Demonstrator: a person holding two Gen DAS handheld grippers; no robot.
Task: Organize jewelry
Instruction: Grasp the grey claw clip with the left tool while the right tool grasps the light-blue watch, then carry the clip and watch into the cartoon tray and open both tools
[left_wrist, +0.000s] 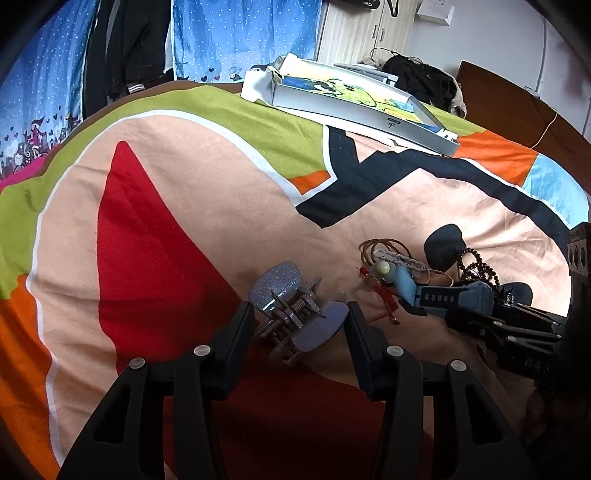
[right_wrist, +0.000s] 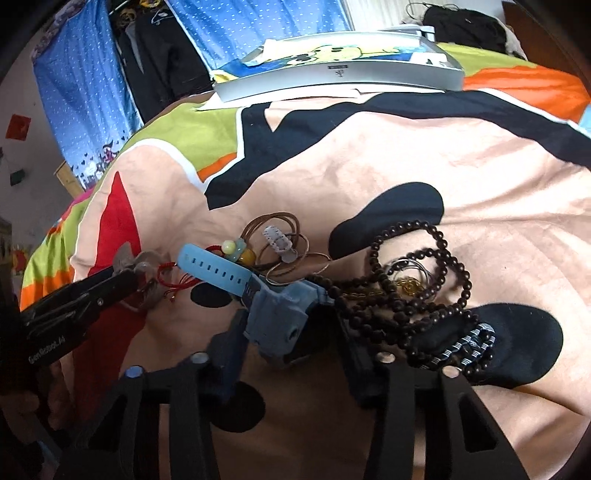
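A glittery blue-grey hair claw clip (left_wrist: 284, 291) lies on the patterned bedspread (left_wrist: 166, 221) between the fingers of my left gripper (left_wrist: 299, 314). The gripper is open, and the clip's paddles reach both fingers. To its right is a jewelry heap: a blue watch (right_wrist: 273, 310), a dark bead strand (right_wrist: 424, 295), brown cord loops (right_wrist: 273, 225), a red string with a pale green bead (right_wrist: 231, 247) and thin metal bangles (right_wrist: 406, 269). My right gripper (right_wrist: 290, 325) is open around the watch body. The left gripper (right_wrist: 129, 277) and clip (right_wrist: 144, 262) also show in the right wrist view.
A silver tray with a cartoon picture (left_wrist: 354, 107) lies at the far side of the bed. Blue curtains and dark hanging clothes (left_wrist: 129, 48) stand behind. A wooden headboard (left_wrist: 517, 107) is at the far right, and a dark box (left_wrist: 578, 251) at the right edge.
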